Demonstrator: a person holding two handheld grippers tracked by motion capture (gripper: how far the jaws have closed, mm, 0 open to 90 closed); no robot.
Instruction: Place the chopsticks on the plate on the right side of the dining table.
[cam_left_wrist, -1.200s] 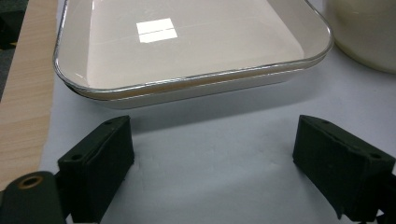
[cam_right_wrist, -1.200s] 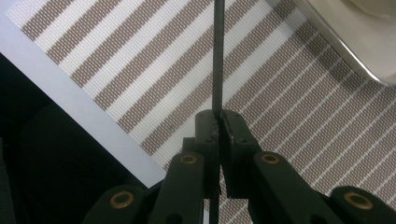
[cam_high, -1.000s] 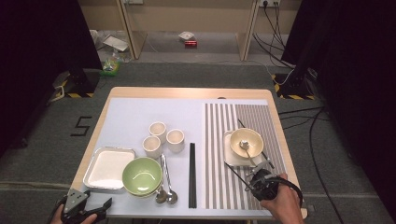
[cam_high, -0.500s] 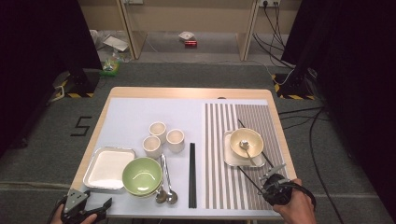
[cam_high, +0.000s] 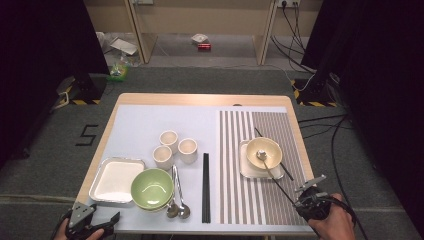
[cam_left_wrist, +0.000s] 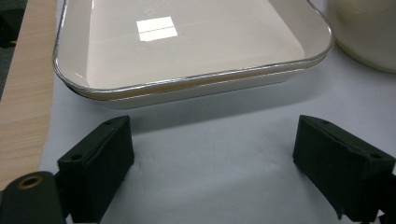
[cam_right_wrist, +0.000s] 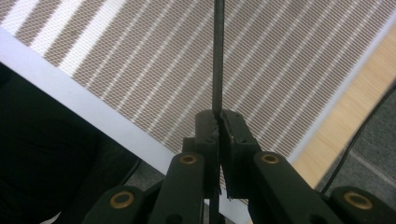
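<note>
right tool (cam_right_wrist: 218, 122) clamps a thin dark stick (cam_right_wrist: 217, 56) above the striped mat (cam_right_wrist: 140, 60).

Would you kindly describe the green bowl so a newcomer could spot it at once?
Start at the table's plain pale half, near edge. Right of the tray sits the green bowl, with two spoons at its right; it is the one green dish.

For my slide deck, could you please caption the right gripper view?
Right hand-held gripper shut on a thin dark stick above the striped mat.
</note>
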